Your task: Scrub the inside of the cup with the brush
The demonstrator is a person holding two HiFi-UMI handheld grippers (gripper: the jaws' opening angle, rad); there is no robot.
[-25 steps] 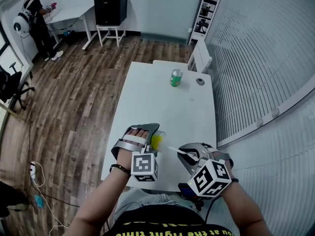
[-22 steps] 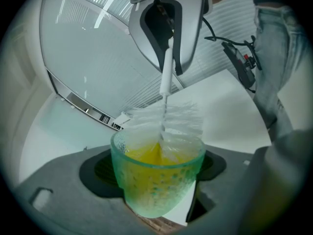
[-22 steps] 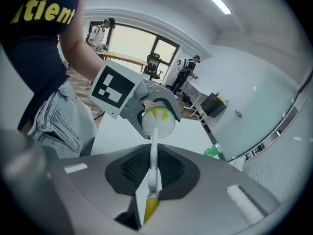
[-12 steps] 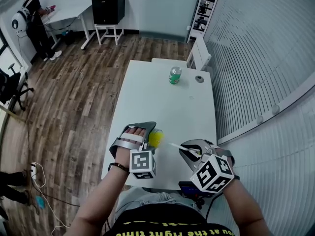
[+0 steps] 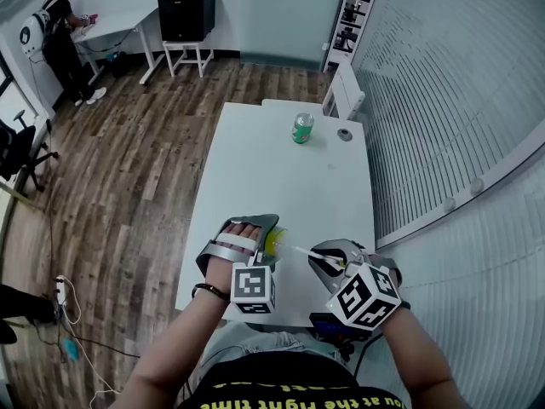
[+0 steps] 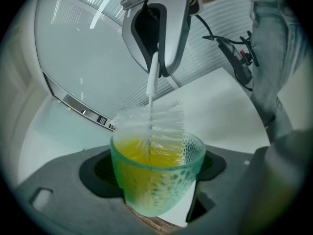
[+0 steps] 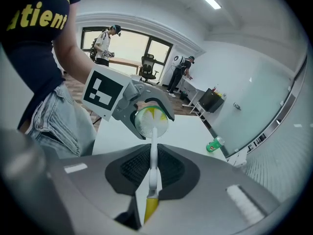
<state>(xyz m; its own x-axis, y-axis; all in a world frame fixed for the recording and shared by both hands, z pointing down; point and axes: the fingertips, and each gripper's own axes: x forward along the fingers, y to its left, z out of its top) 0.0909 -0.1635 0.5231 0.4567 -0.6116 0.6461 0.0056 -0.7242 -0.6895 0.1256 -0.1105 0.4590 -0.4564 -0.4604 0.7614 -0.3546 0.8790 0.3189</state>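
My left gripper [image 5: 266, 235] is shut on a translucent green cup [image 6: 156, 180] with a yellow inside, and holds it tipped toward my right hand. My right gripper [image 7: 152, 173] is shut on the thin white handle [image 7: 153, 165] of a brush. The handle's yellow end pokes out behind the pads. The brush's clear bristles [image 6: 154, 119] sit in the cup's mouth, partly above the rim. In the head view the cup [image 5: 275, 242] and the brush handle [image 5: 305, 253] lie between my two hands over the near end of the table.
On the white table [image 5: 289, 177] a green soda can [image 5: 302, 129] stands at the far end beside a small round grey thing [image 5: 345, 135]. A white chair [image 5: 345, 92] stands beyond the table. A person [image 5: 51, 32] stands far off at the back left.
Almost nothing differs: both grippers keep their places and grips, with the brush head staying at the cup's mouth.
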